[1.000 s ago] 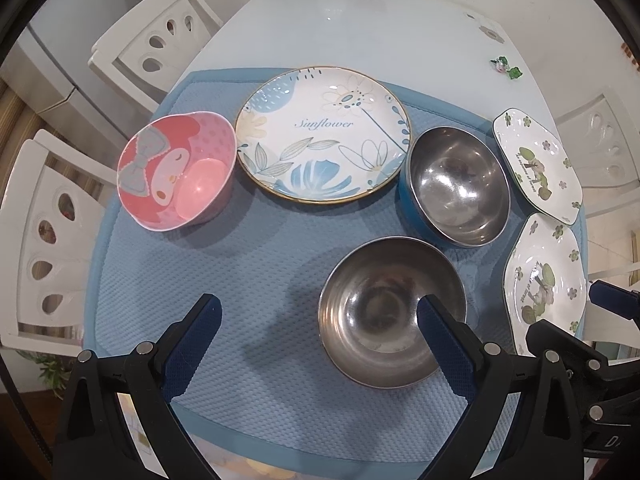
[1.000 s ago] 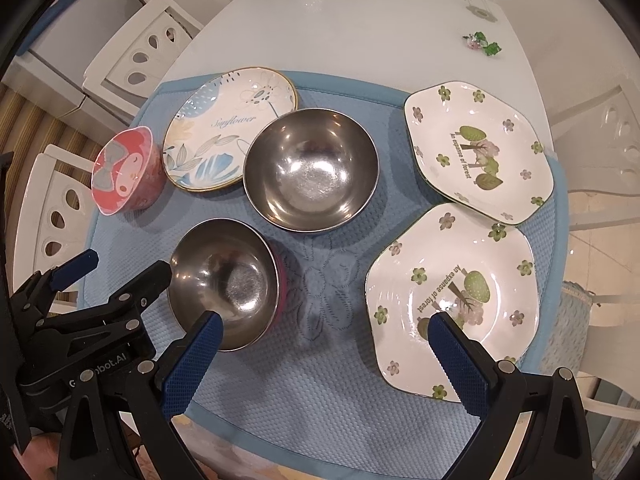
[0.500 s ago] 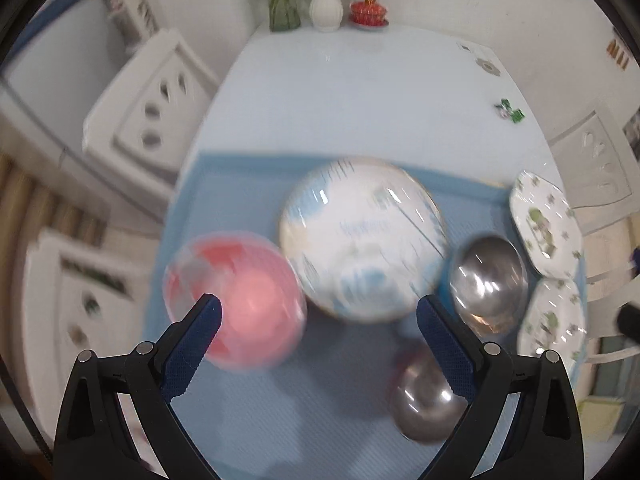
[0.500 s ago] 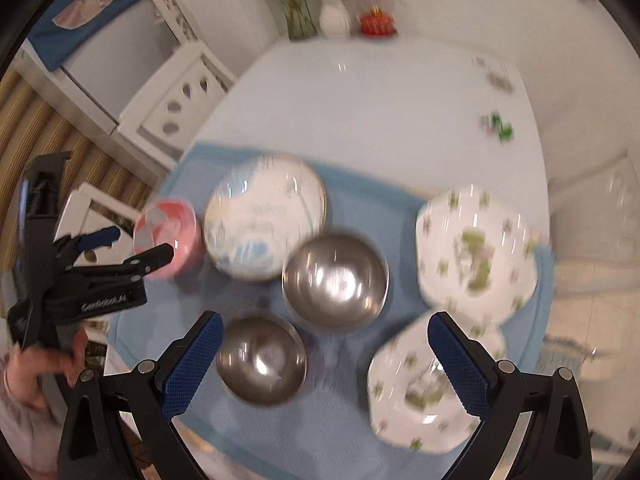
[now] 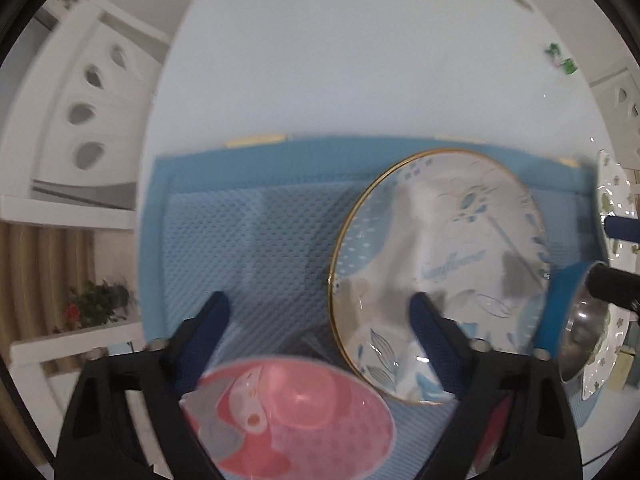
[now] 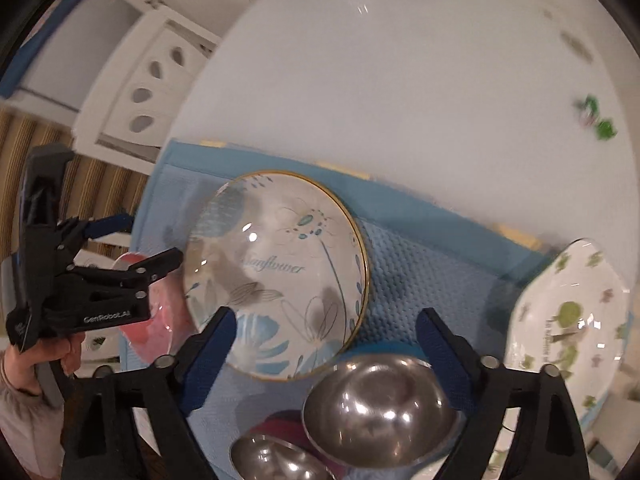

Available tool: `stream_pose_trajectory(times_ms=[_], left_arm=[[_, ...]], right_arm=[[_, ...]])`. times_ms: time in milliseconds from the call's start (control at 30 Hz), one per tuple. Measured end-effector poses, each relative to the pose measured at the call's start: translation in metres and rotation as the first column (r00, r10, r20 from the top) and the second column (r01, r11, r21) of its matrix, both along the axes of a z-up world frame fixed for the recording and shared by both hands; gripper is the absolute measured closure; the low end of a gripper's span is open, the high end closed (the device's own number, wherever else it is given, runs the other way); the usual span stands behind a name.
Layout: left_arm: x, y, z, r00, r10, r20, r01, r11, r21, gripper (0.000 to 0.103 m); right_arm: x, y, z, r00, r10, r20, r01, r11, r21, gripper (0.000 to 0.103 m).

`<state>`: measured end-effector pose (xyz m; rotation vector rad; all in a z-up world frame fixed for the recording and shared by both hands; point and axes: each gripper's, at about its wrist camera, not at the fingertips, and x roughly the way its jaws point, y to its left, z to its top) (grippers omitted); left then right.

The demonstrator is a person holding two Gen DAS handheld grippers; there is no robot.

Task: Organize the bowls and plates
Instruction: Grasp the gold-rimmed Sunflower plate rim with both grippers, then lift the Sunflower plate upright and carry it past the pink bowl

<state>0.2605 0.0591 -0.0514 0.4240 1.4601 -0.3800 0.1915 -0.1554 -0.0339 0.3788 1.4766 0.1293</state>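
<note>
My left gripper points straight down above a pink cartoon bowl. Its jaws are closing, and the bowl's far rim sits low between the fingers without the pads pressing it. A gold-rimmed "Sunflower" plate lies just right of it. My right gripper hangs over that plate's near edge and a steel bowl. Its jaws are also closing, and they grip nothing. A second steel bowl and a white hexagonal tree plate lie nearby. The left gripper half hides the pink bowl.
All dishes rest on a blue mat on a white oval table. White chairs stand at the left. A small green trinket lies far right. A hand holds the left gripper. Vases stand at the table's far end.
Both grippers swung left and dropped closer to the mat. The left now sits over the pink bowl, the right over the sunflower plate and steel bowl. Both jaws have narrowed somewhat.
</note>
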Motion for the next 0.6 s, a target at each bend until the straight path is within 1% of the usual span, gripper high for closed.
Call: stream_pose_trajectory(times_ms=[67,100,133,167,233,267,300,333,367,400,433,467,500,533,600], left_arm=[[0.006,0.000,-0.015,1.000,-0.002,-0.028,0.002,1.000,-0.005,0.026],[0.009,0.001,-0.019,0.999,-0.004,-0.039,0.003,1.000,-0.010,0.029],[0.011,0.001,-0.024,0.998,-0.009,-0.056,0.008,1.000,-0.024,0.038],[0.013,0.002,-0.028,0.997,-0.014,-0.070,0.011,0.999,-0.035,0.044],[0.015,0.001,-0.036,0.997,-0.022,-0.079,0.020,1.000,-0.023,0.044],[0.016,0.000,-0.039,0.997,-0.030,-0.077,0.030,1.000,-0.006,0.045],[0.016,-0.001,-0.041,0.996,-0.040,-0.077,0.040,0.999,-0.007,0.047],[0.016,-0.001,-0.042,0.995,-0.047,-0.092,0.043,0.998,-0.045,0.057],[0.017,-0.002,-0.042,0.993,-0.048,-0.111,0.038,0.996,-0.086,0.068],[0.017,-0.002,-0.043,0.990,-0.042,-0.133,0.027,0.993,-0.118,0.069],[0.017,-0.003,-0.045,0.989,-0.037,-0.143,0.019,0.992,-0.127,0.069],[0.017,-0.003,-0.046,0.989,-0.033,-0.148,0.012,0.990,-0.143,0.071],[0.017,-0.004,-0.046,0.988,-0.034,-0.152,0.010,0.987,-0.158,0.073],[0.016,-0.007,-0.048,0.986,-0.039,-0.160,0.010,0.984,-0.178,0.075],[0.014,-0.008,-0.049,0.987,-0.039,-0.156,0.010,0.984,-0.178,0.075]], right_arm=[[0.006,-0.003,-0.024,0.999,-0.027,-0.039,0.028,0.999,0.027,0.023],[0.008,-0.002,-0.032,0.998,-0.033,-0.054,0.035,0.999,0.034,0.028],[0.011,-0.003,-0.043,0.996,-0.036,-0.077,0.040,0.998,0.050,0.032],[0.013,-0.003,-0.049,0.996,-0.032,-0.087,0.037,0.997,0.066,0.040],[0.017,-0.002,-0.059,0.995,-0.019,-0.102,0.027,0.996,0.079,0.042],[0.020,-0.002,-0.063,0.993,-0.018,-0.115,0.027,0.997,0.073,0.046],[0.021,-0.002,-0.067,0.992,-0.017,-0.128,0.025,0.998,0.066,0.053],[0.022,-0.001,-0.072,0.989,-0.007,-0.144,0.017,0.998,0.068,0.056],[0.022,-0.001,-0.076,0.988,-0.001,-0.157,0.014,0.997,0.079,0.062],[0.021,-0.002,-0.080,0.986,0.003,-0.169,0.012,0.996,0.087,0.066],[0.021,-0.001,-0.083,0.985,0.009,-0.172,0.007,0.996,0.091,0.067],[0.022,-0.001,-0.083,0.985,0.017,-0.171,-0.003,0.996,0.085,0.071],[0.023,0.000,-0.083,0.985,0.026,-0.173,-0.013,0.997,0.078,0.077],[0.022,0.000,-0.082,0.984,0.034,-0.173,-0.019,0.996,0.087,0.079],[0.021,-0.001,-0.083,0.985,0.026,-0.173,-0.009,0.995,0.094,0.079]])
